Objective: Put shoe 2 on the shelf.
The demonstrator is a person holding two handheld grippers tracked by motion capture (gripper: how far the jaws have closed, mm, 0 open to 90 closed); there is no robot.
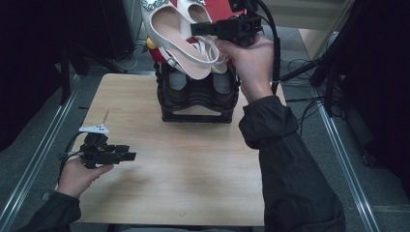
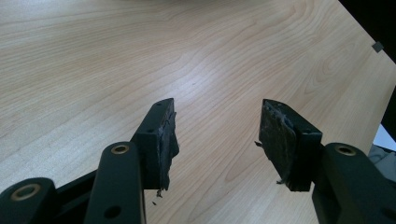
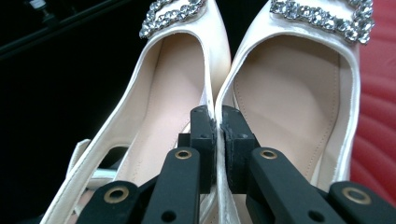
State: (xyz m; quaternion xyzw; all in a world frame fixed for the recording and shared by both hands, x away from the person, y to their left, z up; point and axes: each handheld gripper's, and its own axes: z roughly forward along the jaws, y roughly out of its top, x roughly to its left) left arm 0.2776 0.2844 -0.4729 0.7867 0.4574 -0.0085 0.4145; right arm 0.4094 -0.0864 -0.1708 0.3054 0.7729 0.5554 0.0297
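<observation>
A pair of white shoes (image 1: 176, 34) with rhinestone buckles hangs in the air above a black shoe rack (image 1: 197, 96) at the table's far edge. My right gripper (image 1: 196, 29) is shut on the two inner side walls of the shoes, pinched together. In the right gripper view the left shoe (image 3: 159, 93) and the right shoe (image 3: 299, 88) spread out to either side of my right gripper (image 3: 217, 114). My left gripper (image 1: 131, 155) rests low over the table's near left part, open. In the left gripper view nothing lies between the fingers of my left gripper (image 2: 217, 119).
The wooden table (image 1: 183, 174) has bare boards in front of the rack. The rack holds grey-topped items in its slots. A red object (image 1: 220, 9) sits behind the shoes. Dark stands and cables line the right side (image 1: 333, 72).
</observation>
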